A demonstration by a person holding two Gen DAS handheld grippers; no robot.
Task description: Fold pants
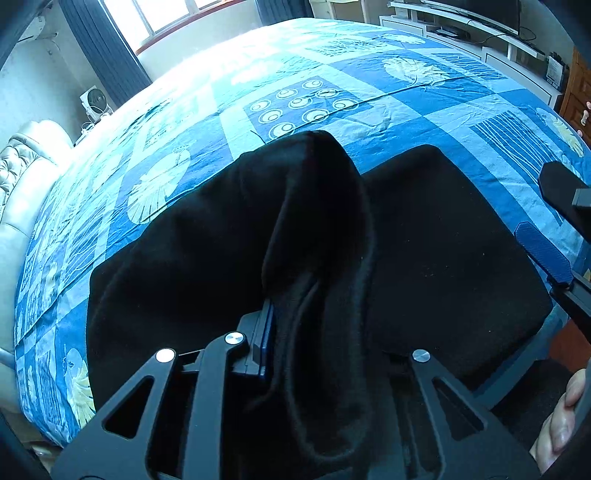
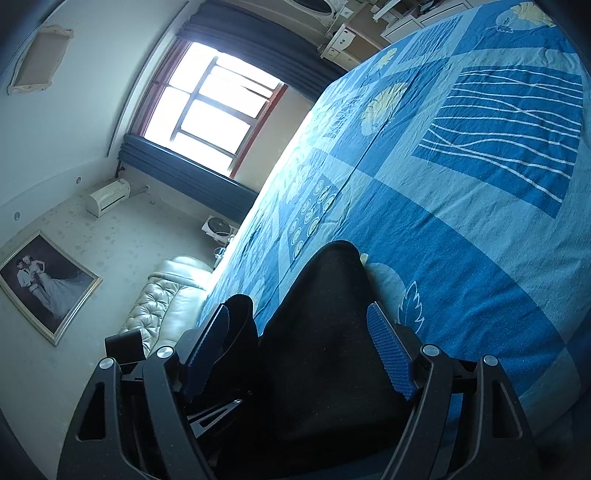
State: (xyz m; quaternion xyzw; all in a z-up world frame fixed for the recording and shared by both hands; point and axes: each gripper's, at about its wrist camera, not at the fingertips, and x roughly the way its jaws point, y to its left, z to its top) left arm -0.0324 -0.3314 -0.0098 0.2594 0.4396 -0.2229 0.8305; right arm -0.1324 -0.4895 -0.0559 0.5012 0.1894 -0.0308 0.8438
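Note:
Black pants (image 1: 443, 258) lie spread on the blue patterned bedspread (image 1: 332, 74). My left gripper (image 1: 317, 339) is shut on a raised fold of the pants, which stands up in a hump in front of it; only its left blue pad (image 1: 266, 332) shows. My right gripper (image 2: 299, 350) is open, its blue pads (image 2: 388, 354) on either side of the pants' edge (image 2: 325, 332) without pinching it. The right gripper also shows at the right edge of the left wrist view (image 1: 550, 221), jaws apart.
The bed's near edge runs below the pants. A tufted headboard (image 1: 22, 177) stands at the left. A window (image 2: 210, 110) and a small fan (image 1: 96, 99) are beyond the bed. A TV shelf (image 1: 480, 33) is at the far right.

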